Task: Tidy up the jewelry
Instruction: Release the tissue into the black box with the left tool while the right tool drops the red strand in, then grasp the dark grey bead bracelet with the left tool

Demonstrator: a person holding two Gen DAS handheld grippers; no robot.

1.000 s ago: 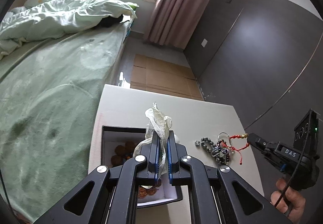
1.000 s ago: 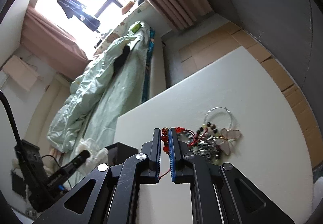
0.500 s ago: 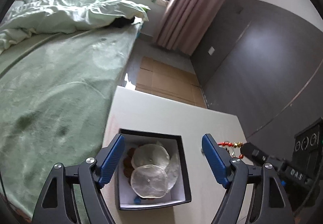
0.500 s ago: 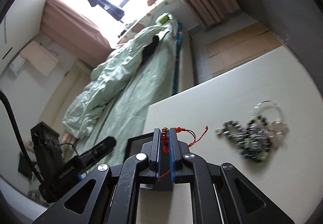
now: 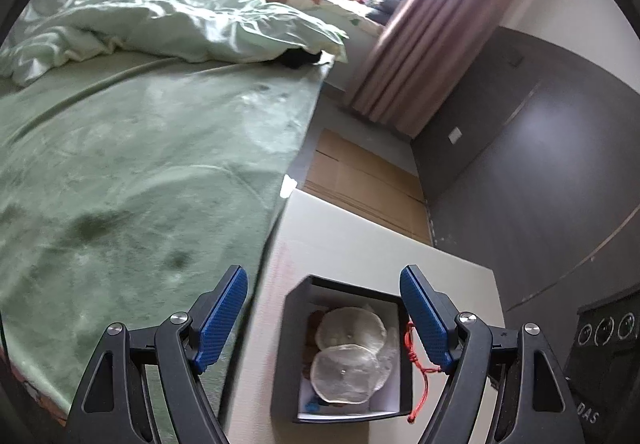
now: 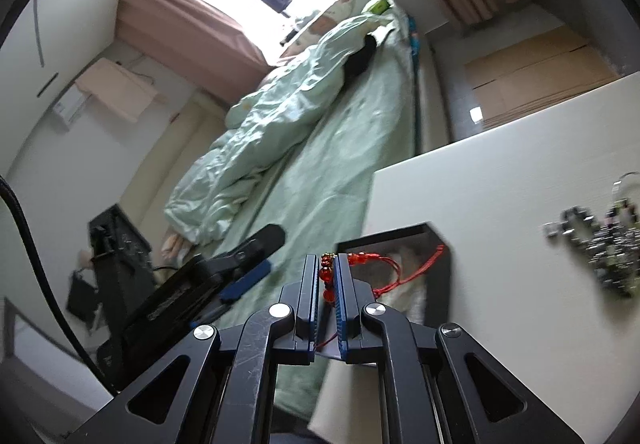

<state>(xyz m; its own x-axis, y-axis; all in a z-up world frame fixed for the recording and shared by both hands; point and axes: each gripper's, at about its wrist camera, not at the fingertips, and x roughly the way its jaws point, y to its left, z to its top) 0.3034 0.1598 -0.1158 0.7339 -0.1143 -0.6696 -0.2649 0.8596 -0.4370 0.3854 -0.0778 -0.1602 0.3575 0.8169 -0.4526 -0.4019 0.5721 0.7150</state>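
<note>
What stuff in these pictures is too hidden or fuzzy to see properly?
- Left wrist view: the brownish things in the black box sit under the two see-through discs.
- Left wrist view: the red bracelet is partly behind the left hand-held gripper, which is open.
- Right wrist view: the jewelry pile is motion-blurred and cut by the right edge.
- Right wrist view: the right hand-held gripper pinches the bracelet, hiding some beads.

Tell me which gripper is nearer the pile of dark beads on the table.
Right. The right gripper sits over the black box, beside the dark beads; the left gripper is farther, past the box.
</note>
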